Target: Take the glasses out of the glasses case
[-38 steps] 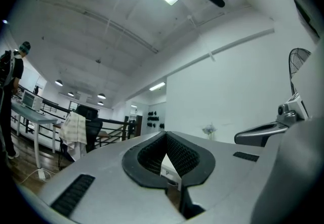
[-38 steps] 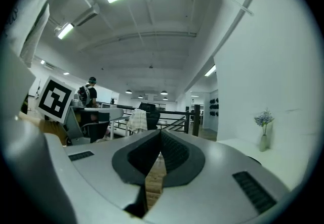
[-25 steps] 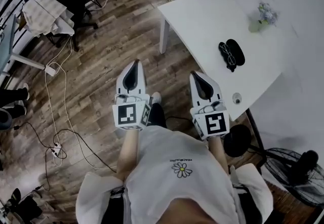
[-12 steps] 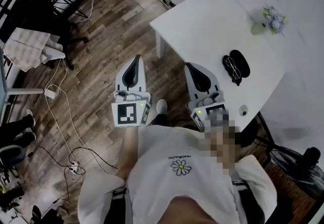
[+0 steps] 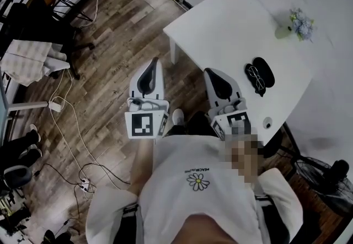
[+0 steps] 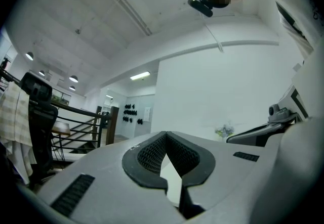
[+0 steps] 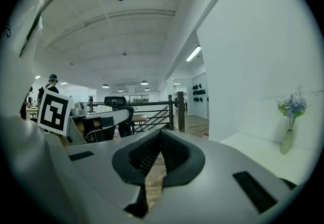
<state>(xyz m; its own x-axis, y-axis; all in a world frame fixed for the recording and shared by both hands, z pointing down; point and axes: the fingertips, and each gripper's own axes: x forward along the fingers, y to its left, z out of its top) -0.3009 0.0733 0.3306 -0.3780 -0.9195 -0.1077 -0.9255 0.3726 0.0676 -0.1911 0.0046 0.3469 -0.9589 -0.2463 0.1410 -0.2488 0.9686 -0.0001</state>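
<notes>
One glasses case [image 5: 266,70], black, seemingly lying open as two oval lobes side by side near the right edge of the white table [image 5: 226,22], with the glasses [image 5: 254,79] resting on the lobe nearer the person, thin frame pale against the dark lining. Untouched, and well apart from both tools. Farther along the table, toward its far corner, a small vase of flowers [image 5: 297,21], clear of any likely path. Nearer in, the right gripper [image 5: 212,74] at the table's near edge, clenched tight on nothing, tips meeting in its own view. Out over the wooden floor [image 5: 105,50], the left gripper [image 5: 153,64], likewise closed and empty. Judged as the approach, with no part of the removal begun. To do it well: spread the jaws on the way in, not right above the case. Bring the left gripper down on the empty lobe to stop any skid across the smooth top. Lower the right gripper onto the glasses at the bridge or a rim end, never across a lens. Close gently, lift straight up and well clear of the shell, then set down beside the case. Probably light and slippery, so slow down at contact.
</notes>
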